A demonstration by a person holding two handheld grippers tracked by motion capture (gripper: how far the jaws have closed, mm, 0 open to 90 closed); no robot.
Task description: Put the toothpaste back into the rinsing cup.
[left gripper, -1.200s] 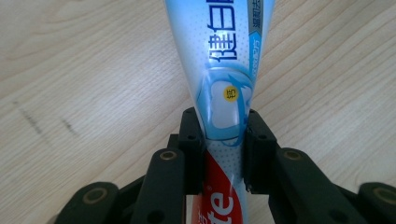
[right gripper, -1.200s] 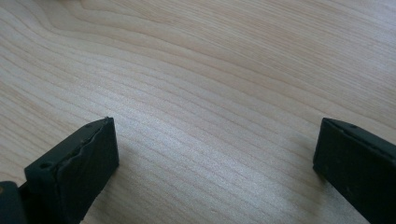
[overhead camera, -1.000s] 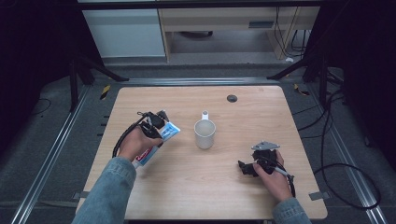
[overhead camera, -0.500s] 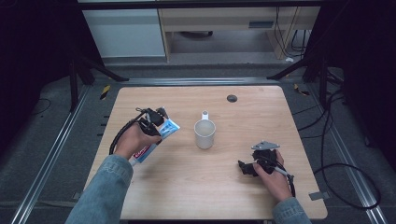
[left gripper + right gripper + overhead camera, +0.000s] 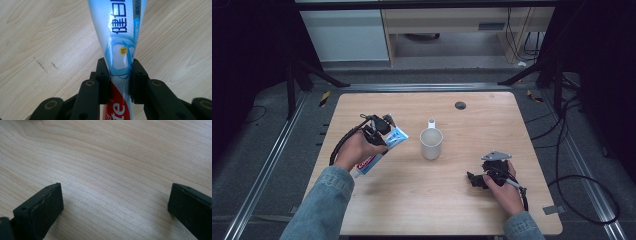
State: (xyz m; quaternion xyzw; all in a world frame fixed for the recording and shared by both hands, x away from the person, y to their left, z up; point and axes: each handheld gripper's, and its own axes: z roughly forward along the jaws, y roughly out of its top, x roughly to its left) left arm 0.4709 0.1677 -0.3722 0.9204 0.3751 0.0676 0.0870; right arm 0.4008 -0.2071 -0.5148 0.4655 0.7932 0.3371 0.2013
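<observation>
While clamped by left gripper (image 5: 119,82), toothpaste tube (image 5: 117,37), above table (image 5: 472,107)

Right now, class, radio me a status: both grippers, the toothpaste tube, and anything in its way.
Left gripper shut on toothpaste tube, lifted off the table. Right gripper open, nothing between its jaws, low over the wood. White mug stands just right of the tube.

Glossy plastic toothpaste tube (image 5: 120,37), matt wooden table (image 5: 472,205)
</observation>
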